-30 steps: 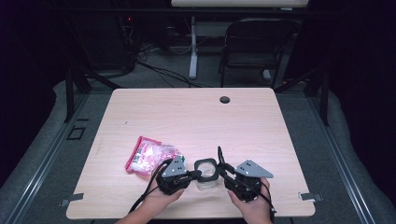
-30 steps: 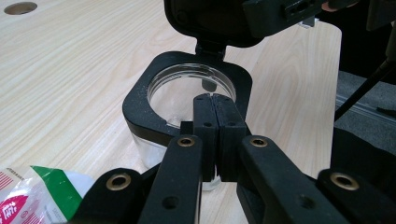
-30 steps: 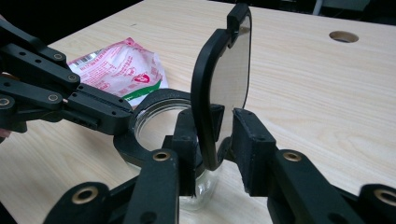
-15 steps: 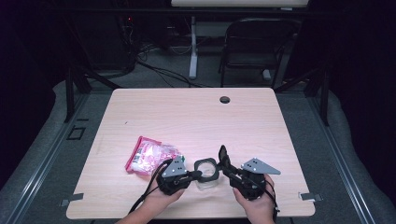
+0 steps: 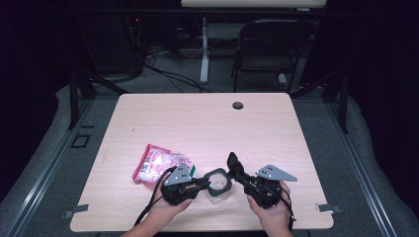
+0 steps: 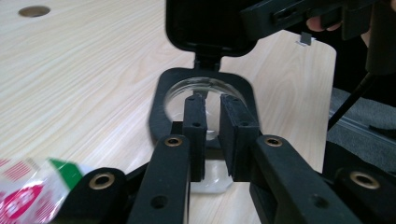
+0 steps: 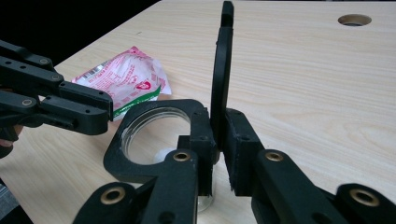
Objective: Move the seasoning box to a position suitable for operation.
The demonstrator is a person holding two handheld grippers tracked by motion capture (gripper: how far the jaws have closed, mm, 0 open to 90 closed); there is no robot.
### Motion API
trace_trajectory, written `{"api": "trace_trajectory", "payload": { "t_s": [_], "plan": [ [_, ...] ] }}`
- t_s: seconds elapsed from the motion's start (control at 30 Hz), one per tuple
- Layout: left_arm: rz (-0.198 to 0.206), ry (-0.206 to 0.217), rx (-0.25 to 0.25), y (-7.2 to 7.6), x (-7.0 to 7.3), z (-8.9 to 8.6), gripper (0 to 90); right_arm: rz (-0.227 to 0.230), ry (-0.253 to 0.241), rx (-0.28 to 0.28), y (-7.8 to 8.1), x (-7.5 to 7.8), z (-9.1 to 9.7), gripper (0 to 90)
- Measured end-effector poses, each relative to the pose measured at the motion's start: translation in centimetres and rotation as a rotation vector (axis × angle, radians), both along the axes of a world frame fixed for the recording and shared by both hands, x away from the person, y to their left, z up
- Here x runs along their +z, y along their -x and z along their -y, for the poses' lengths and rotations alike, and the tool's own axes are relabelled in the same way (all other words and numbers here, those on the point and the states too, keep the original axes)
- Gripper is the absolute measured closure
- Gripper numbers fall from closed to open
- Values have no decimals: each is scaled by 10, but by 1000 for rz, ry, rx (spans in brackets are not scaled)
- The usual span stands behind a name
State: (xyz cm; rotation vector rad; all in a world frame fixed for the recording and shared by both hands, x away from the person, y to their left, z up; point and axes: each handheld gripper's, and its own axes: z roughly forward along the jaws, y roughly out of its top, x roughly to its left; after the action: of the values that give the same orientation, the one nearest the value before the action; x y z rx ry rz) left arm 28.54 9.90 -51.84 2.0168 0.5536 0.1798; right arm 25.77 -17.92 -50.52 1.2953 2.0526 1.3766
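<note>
A clear jar [image 5: 217, 193] stands near the table's front edge, topped by a black collar [image 5: 219, 180] [image 6: 159, 112] [image 7: 116, 154]. Its hinged black lid [image 5: 231, 162] [image 6: 205, 23] [image 7: 223, 65] stands flipped upright. My right gripper [image 5: 238, 174] [image 7: 219, 121] has just been closing and its pads now press the lid from both sides. My left gripper [image 5: 203, 183] [image 6: 212, 105] has just been opening. A narrow gap shows between its pads at the collar's near edge. A pink-and-white snack packet [image 5: 155, 165] [image 7: 126, 79] lies to the left of the jar.
The wooden table [image 5: 207, 123] has a cable hole [image 5: 238, 105] near its far edge. A dark chair [image 5: 272, 44] and cables sit on the floor beyond the table. Both of the person's hands come in at the table's front edge.
The right gripper has shifted slightly to the right. The lid still stands upright, and the jar and the packet have not moved.
</note>
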Motion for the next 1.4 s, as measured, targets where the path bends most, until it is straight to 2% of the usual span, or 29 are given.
{"api": "trace_trajectory", "payload": {
  "t_s": [0.07,0.17,0.23,0.3,0.37,0.6,0.73,0.87,0.93,1.07,1.17,1.23,1.3,1.4],
  "plan": [
    [-13,-4,16,0,-2,-4,791,4,-2,3,-1,0,0,831],
    [-22,-7,21,1,-6,-8,739,20,2,39,-5,1,3,831],
    [-9,-23,27,2,-7,-9,672,25,-1,83,-12,1,5,836],
    [-6,-26,37,4,-8,-10,652,31,-4,95,-14,1,5,838],
    [-5,-23,47,6,-9,-13,606,34,4,134,-22,1,6,846],
    [-17,-13,97,7,-10,-25,590,29,13,175,-35,2,3,851],
    [-9,-17,124,8,-8,-33,585,28,2,169,-42,2,2,839],
    [2,-8,164,7,-4,-46,577,15,-9,158,-43,0,2,774],
    [4,2,188,5,-2,-54,573,4,15,163,-38,-3,1,757],
    [34,12,237,2,5,-70,572,-13,19,158,-32,-6,1,740],
    [43,40,276,-1,14,-84,567,-26,40,136,-30,-7,1,784],
    [41,58,301,-4,17,-93,563,-33,39,128,-30,-7,2,832],
    [19,66,323,-8,18,-102,558,-39,36,134,-31,-8,4,849],
    [-11,47,354,-11,14,-111,557,-55,9,134,-35,-8,6,854]
  ]
}}
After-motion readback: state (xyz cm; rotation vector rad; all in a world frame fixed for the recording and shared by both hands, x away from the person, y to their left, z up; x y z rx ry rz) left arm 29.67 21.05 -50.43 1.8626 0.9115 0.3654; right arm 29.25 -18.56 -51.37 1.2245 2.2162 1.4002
